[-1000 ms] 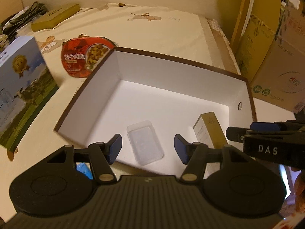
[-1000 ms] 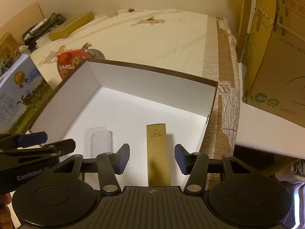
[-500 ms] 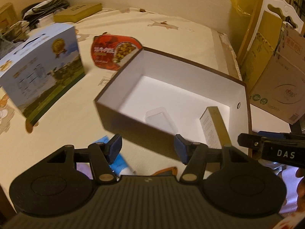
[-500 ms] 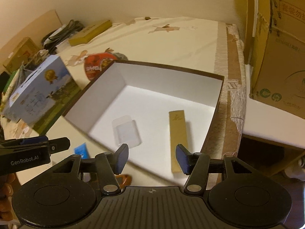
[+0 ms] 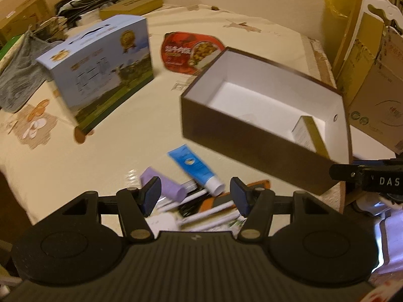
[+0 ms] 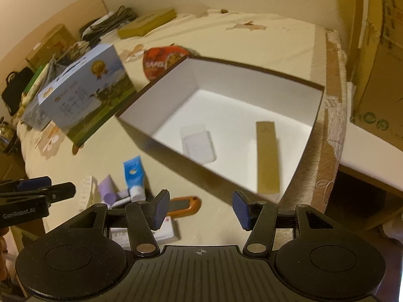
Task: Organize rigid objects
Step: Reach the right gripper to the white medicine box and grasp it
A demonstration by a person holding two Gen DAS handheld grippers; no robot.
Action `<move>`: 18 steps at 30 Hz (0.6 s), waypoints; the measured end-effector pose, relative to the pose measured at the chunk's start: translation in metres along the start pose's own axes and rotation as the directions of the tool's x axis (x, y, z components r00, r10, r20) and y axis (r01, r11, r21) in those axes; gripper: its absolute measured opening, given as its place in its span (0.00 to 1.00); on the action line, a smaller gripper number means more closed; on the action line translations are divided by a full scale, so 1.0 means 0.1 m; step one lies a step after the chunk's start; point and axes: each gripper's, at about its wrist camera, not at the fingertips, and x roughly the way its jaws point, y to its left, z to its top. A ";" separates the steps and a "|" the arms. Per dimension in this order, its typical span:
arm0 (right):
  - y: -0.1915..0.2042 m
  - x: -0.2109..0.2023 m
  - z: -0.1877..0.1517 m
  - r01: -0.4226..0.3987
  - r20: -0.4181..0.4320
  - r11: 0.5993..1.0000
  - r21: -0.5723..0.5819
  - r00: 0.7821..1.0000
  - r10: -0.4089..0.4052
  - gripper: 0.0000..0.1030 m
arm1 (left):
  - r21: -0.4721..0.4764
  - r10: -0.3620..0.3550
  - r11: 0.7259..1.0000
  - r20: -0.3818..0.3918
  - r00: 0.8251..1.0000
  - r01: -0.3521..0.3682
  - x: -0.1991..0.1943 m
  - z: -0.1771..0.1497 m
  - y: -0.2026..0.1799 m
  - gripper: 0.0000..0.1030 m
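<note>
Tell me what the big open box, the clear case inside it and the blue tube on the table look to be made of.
Open box: seemingly rigid paperboard, matte dark brown outside, plain white inside; thin straight walls, crisp corners.
Clear case: probably hard transparent plastic; the white floor shows through, with a faint rim outline.
Blue tube: likely soft glossy plastic with a white cap, flattened at its far end; motion blur leaves that uncertain.

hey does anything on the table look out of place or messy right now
Yes. A jumbled pile near the table's front edge, a blue tube, a purple tube and an orange-edged tool, lies outside the open brown box.
</note>
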 end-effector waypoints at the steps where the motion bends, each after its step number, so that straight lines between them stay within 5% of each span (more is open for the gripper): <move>1: 0.02 0.02 -0.03 -0.005 -0.007 1.000 -0.004 1.000 0.005 0.51 | -0.004 0.008 1.000 -0.003 1.000 -0.008 -0.02 -0.04 0.04 0.55; 18: 0.29 0.43 -0.43 -0.057 -0.153 0.997 -0.055 0.987 0.048 0.51 | -0.048 0.048 0.997 -0.111 0.993 -0.054 0.15 -0.67 0.49 0.55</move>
